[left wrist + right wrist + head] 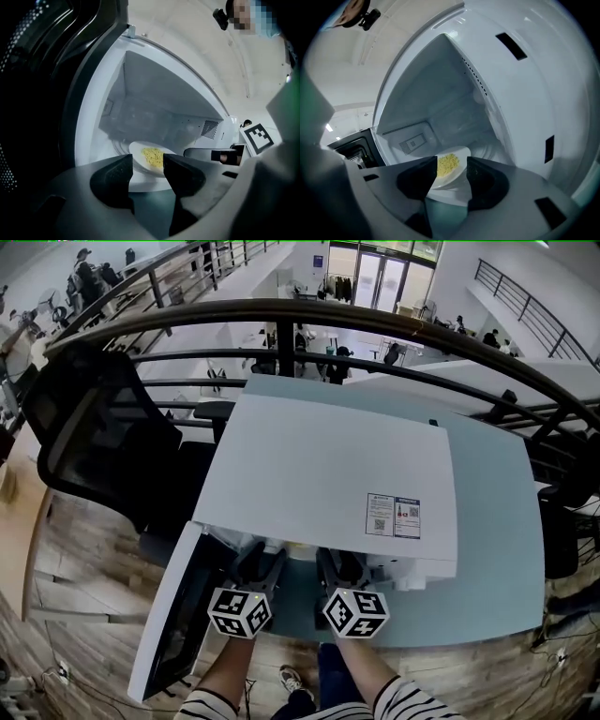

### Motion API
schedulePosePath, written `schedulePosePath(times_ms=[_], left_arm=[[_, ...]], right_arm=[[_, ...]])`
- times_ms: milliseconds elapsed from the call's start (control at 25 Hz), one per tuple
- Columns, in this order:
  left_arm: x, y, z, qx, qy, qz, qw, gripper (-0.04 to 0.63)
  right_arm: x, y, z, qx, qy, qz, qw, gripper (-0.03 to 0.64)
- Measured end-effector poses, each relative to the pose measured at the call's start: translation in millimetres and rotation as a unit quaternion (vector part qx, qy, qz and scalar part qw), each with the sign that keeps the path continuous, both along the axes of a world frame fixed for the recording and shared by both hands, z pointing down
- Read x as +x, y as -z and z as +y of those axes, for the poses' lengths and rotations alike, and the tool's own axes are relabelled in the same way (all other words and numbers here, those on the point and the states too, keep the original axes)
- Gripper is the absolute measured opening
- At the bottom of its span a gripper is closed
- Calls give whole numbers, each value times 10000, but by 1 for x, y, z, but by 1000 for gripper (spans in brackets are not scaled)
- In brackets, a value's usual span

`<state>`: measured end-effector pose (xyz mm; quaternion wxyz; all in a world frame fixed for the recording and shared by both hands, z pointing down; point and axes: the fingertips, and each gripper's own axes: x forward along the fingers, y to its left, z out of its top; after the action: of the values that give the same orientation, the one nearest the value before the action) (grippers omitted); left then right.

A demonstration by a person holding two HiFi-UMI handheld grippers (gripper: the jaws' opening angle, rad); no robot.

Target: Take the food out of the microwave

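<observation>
The white microwave stands on a teal table with its door swung open to the left. Inside lies a white plate with yellow food on it, also seen as the plate and the food in the right gripper view. My left gripper is at the cavity's mouth, open, with the plate just beyond its fingertips. My right gripper is beside it, open too, its jaws on either side of the plate's near rim without pressing on it. In the head view the left gripper and the right gripper reach under the microwave's front edge.
The teal table runs out to the right of the microwave. A black mesh chair stands at the left behind the open door. A dark railing curves behind the table. Wooden floor lies below.
</observation>
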<state>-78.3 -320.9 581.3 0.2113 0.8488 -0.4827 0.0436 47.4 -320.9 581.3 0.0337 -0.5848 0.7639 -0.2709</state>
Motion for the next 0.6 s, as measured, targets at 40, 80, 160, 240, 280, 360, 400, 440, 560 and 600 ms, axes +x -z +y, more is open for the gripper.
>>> schedulePosePath(times_ms=[40, 80, 160, 240, 280, 360, 400, 440, 560, 600], left_arm=[[0, -1, -2, -14, 12, 19, 10000, 184], [1, -2, -5, -33, 32, 36, 10000, 184], [1, -4, -9, -76, 88, 71, 9999, 184], [2, -5, -12, -113, 133, 109, 9998, 184], [2, -5, -13, -128, 146, 141, 9997, 184], [3, -6, -14, -157, 145, 223, 9995, 184], [5, -6, -15, -175, 126, 260, 9994, 184], [6, -7, -16, -201, 97, 292, 9993, 184], [9, -11, -16, -302, 10, 365, 9989, 184], [10, -12, -17, -322, 1, 386, 9987, 184]], right_arm=[[0, -1, -2, -13, -35, 33, 10000, 204], [0, -3, -4, -28, -80, 82, 9999, 204], [0, -5, -7, -59, -170, 182, 9997, 202], [-1, -7, -10, -110, -216, 205, 9995, 202], [-2, -8, -12, -149, -223, 196, 9994, 202], [-2, -11, -15, -237, -231, 212, 9992, 202], [-2, -11, -16, -267, -225, 232, 9991, 202], [-3, -12, -16, -283, -210, 247, 9991, 202], [-5, -11, -16, -309, -155, 228, 9991, 202], [-6, -12, -16, -319, -138, 205, 9992, 202]])
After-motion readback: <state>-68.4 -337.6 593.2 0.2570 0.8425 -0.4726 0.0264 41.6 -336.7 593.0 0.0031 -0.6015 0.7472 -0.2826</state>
